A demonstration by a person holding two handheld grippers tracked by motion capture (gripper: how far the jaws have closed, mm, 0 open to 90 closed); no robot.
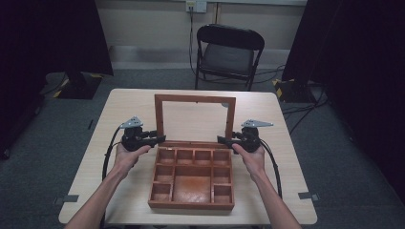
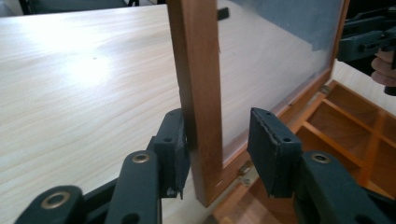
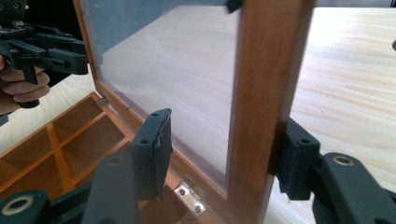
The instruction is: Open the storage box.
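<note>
A wooden box (image 1: 191, 204) with several compartments sits on the table, its glass-paned lid (image 1: 195, 98) standing upright at the back. My left gripper (image 1: 160, 139) is at the lid's left rail just above the hinge line, and my right gripper (image 1: 221, 140) is at the right rail. In the left gripper view the jaws (image 2: 219, 126) straddle the rail (image 2: 198, 70): one pad (image 2: 175, 154) touches the wood and the other pad (image 2: 268, 149) stands clear of the glass. In the right gripper view the jaws (image 3: 224, 126) straddle the rail (image 3: 266, 70) with a gap on the glass side.
The light wooden table (image 1: 129, 109) has bare room behind and beside the box. A black folding chair (image 1: 229, 52) stands beyond the far edge. A metal hinge (image 3: 191, 196) joins lid and box. Dark curtains hang at both sides.
</note>
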